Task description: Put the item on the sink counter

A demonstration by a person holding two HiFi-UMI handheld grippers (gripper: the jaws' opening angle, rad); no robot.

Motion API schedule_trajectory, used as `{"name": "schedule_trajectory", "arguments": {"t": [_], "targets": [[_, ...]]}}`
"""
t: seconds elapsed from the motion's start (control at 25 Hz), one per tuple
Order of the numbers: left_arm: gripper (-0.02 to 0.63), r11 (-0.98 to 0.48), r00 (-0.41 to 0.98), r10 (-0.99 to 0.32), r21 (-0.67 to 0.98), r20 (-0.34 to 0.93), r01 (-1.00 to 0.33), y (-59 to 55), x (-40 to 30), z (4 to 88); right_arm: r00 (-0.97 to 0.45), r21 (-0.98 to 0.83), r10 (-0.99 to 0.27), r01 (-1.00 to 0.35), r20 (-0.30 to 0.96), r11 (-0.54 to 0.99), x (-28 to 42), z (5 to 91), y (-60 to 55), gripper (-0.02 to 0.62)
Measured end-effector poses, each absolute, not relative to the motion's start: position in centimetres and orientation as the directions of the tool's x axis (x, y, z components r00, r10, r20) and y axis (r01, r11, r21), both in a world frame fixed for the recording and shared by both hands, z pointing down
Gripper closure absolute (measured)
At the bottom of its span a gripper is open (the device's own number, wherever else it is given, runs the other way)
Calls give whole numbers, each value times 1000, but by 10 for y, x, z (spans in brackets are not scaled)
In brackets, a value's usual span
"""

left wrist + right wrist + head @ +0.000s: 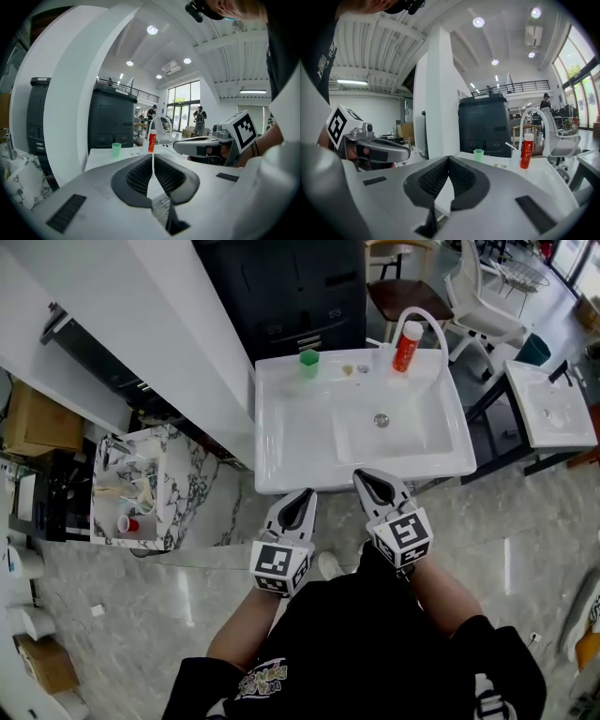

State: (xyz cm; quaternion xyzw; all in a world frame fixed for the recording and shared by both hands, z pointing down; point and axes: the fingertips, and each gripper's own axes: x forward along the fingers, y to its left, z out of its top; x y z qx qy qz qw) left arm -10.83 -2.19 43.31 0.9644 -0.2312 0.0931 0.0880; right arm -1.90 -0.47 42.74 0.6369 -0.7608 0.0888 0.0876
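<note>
A white sink counter (281,432) stands just ahead of me. Along its back edge are a green cup (309,362), a red bottle with a white cap (406,345) beside the white faucet (429,318), and two small bits (354,369). My left gripper (302,498) and right gripper (367,480) hang side by side at the sink's front rim, both shut with nothing between the jaws. In the left gripper view the gripper (153,157) points toward the cup (116,149) and bottle (152,141). The right gripper (448,159) faces the cup (478,155) and bottle (527,151).
A marble-patterned side table (173,451) with cups stands at the left, beside a white column (178,324). A black cabinet (291,287) and chairs (483,306) lie behind the sink. A second white sink (553,409) is at the right.
</note>
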Motion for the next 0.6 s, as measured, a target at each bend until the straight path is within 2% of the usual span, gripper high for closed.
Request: {"name": "schedule_trajectory", "arguments": {"t": [0.6], "targets": [[584,-875,877,-431,140,213,-464,-19,-107,434,-190,-33,-945,-982,267,188,-26,433,4,541]]}}
